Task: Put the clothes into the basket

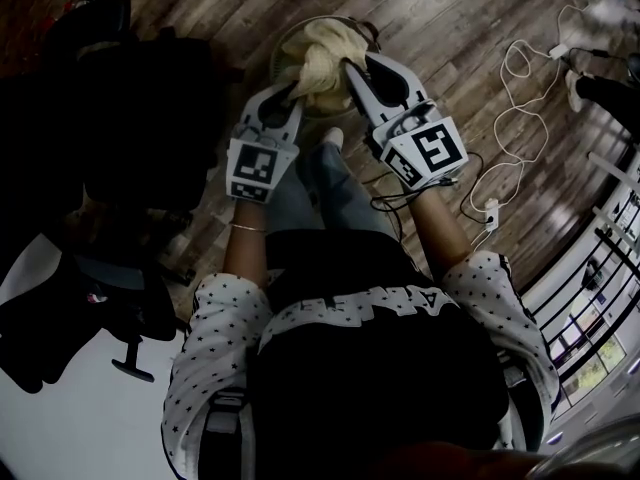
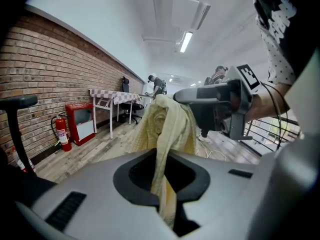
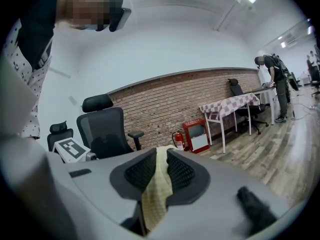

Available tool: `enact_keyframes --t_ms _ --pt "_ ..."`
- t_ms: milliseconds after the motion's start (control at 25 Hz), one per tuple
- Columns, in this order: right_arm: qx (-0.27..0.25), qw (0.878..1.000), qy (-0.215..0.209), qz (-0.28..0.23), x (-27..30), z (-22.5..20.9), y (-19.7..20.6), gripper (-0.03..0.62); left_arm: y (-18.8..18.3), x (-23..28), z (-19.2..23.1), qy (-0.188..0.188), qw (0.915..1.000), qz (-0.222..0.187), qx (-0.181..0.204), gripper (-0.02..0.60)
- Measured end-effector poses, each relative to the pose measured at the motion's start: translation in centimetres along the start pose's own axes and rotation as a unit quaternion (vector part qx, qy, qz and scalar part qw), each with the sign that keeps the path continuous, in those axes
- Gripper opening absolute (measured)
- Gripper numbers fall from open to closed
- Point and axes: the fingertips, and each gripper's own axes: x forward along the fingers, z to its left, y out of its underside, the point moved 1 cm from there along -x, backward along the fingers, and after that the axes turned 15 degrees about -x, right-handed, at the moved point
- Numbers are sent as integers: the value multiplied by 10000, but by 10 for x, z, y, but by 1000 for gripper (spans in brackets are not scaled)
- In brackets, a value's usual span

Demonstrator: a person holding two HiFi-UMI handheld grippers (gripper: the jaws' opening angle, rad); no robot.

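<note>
Wood-plank floor (image 1: 450,28), brick wall (image 3: 200,94) behind, office chair (image 3: 102,126) nearby. Basket (image 1: 281,53) stands on the floor just ahead of the person's feet. One yellow cloth (image 1: 322,56) is bunched over its mouth. Its lower part looks to be inside the rim, and its top is held up by both claws.

Progress, as a judgement: this piece is almost in. What's left is to lower it and let go. The dark heap at left in the head view is too dark to tell if more clothes wait.

Left claw (image 1: 292,93): jaws nearly together, clamped on a fold of the cloth running between them. Right claw (image 1: 350,68): narrow gap, ribbed pads pinching a strip of the same cloth. The claws sit close together above the basket.
</note>
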Motion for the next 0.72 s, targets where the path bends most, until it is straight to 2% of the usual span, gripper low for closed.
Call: enact_keyframes --t_ms 720 --pt "227 9985 8 502 6 -1 58 71 43 28 10 171 9984 491 -219 23"
